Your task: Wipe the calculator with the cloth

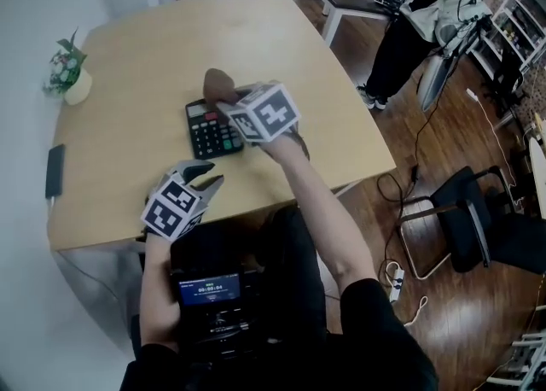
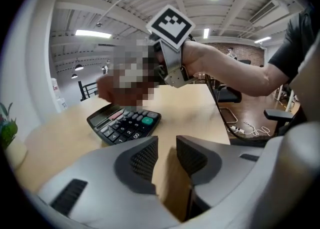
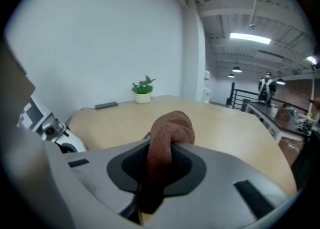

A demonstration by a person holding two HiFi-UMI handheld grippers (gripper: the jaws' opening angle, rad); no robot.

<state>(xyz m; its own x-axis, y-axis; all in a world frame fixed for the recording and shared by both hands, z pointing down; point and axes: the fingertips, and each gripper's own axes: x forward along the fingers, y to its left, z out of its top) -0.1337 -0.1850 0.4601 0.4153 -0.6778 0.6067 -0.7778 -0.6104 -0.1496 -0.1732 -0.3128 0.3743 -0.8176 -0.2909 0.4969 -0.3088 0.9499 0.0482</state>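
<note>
Friend: Where are you?

Me: In a big room with a wood floor. I am at a pale wooden table (image 1: 153,48). A little plant (image 1: 66,69) sits by the far left corner.

Friend: Where is the calculator?

Me: The calculator (image 1: 213,129) lies flat near the middle of the table, a bit closer to the near edge, where I am.

Friend: Which way does it point?

Me: I think its long side runs from the near edge to the far edge, tilted a little. The screen end is toward the far edge and the keys are toward me.

Friend: What do your grippers have?

Me: My right gripper (image 3: 162,160) is pinched tight on the brown cloth (image 3: 172,128). The cloth flops over the top of the jaws. It hangs at the screen end of the calculator. I cannot tell if it touches.

Friend: And the other one?

Me: My left gripper (image 2: 166,148) waits near the near edge, apart from the calculator. Its jaws have a small gap and nothing is in it.

Friend: How will these things feel?

Me: The cloth is soft and bendy, so it is good for rubbing. The calculator looks light and hard. I think it could slide on the smooth table. I would hold it by its two long sides, not by the keys.
</note>
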